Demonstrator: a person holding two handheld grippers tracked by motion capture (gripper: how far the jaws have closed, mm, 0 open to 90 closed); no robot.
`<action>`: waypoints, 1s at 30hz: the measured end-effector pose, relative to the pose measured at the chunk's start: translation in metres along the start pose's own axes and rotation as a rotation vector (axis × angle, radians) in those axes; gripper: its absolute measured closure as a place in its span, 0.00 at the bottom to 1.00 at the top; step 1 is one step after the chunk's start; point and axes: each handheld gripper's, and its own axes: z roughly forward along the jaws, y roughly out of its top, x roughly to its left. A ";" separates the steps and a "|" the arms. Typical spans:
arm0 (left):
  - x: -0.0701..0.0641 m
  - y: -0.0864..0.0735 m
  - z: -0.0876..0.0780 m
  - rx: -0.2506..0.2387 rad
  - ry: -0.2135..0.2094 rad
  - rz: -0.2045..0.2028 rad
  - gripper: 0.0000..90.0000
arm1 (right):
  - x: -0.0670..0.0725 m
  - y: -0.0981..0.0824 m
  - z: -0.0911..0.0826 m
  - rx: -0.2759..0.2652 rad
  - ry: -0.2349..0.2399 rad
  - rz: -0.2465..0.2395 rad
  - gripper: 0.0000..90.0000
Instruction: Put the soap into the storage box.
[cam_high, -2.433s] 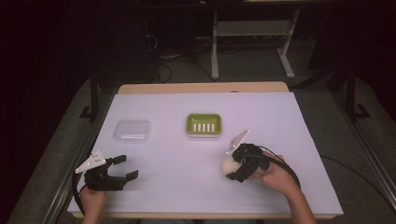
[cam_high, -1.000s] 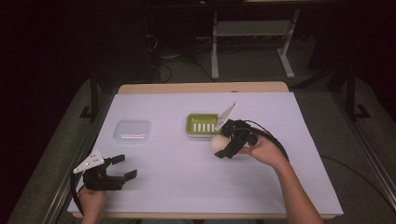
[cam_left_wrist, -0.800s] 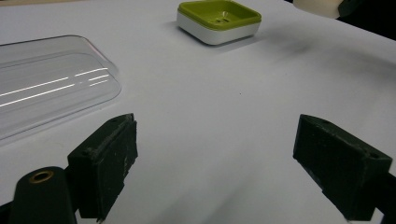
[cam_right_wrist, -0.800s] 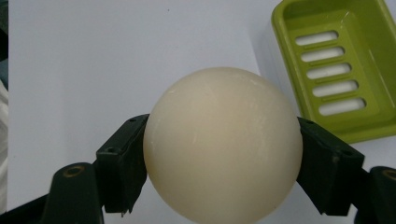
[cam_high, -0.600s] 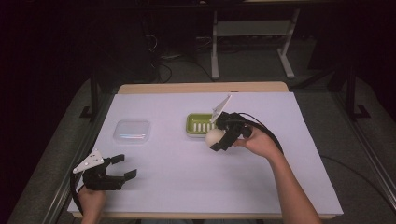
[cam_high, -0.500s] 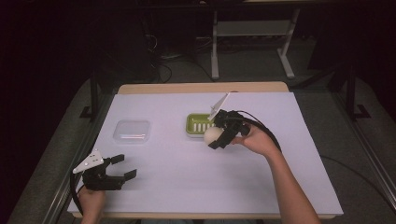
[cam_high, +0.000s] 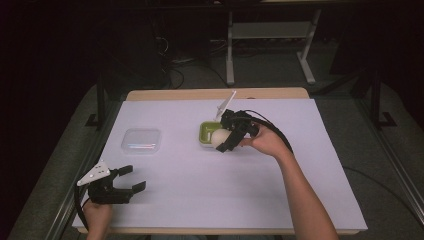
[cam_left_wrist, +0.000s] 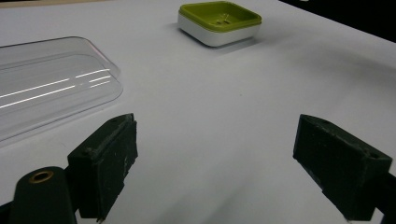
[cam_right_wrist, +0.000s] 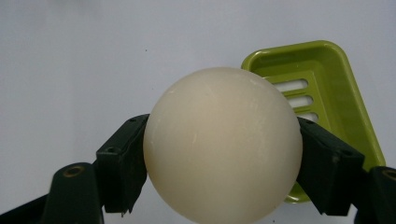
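Note:
A round cream soap (cam_right_wrist: 222, 144) sits clamped between the jaws of my right gripper (cam_high: 226, 139), which is shut on it. In the high view the soap (cam_high: 218, 137) hangs just over the front edge of a green slotted soap dish (cam_high: 206, 131) at the table's middle. The dish (cam_right_wrist: 322, 98) lies behind and to the right of the soap in the right gripper view. My left gripper (cam_high: 128, 179) rests at the front left corner, open and holding nothing. Far ahead of its jaws I see the dish (cam_left_wrist: 219, 21).
A clear plastic lid (cam_high: 142, 140) lies left of the dish, also close on the left in the left gripper view (cam_left_wrist: 46, 88). A white sheet (cam_high: 310, 165) covers the table. Dark floor, cables and a metal stand lie beyond the far edge.
My right gripper has carried the soap from the front right of the table up and left to the soap dish. The left gripper has stayed put.

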 end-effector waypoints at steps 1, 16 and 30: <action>0.000 0.000 0.000 0.001 0.000 0.002 0.15 | -0.001 0.001 0.000 0.000 0.001 -0.004 0.27; 0.001 0.000 0.001 -0.002 -0.004 -0.004 0.15 | -0.015 0.013 -0.005 -0.001 -0.012 -0.004 0.27; 0.002 -0.001 0.000 0.004 -0.004 0.004 0.15 | -0.028 0.027 -0.001 0.005 -0.024 0.008 0.27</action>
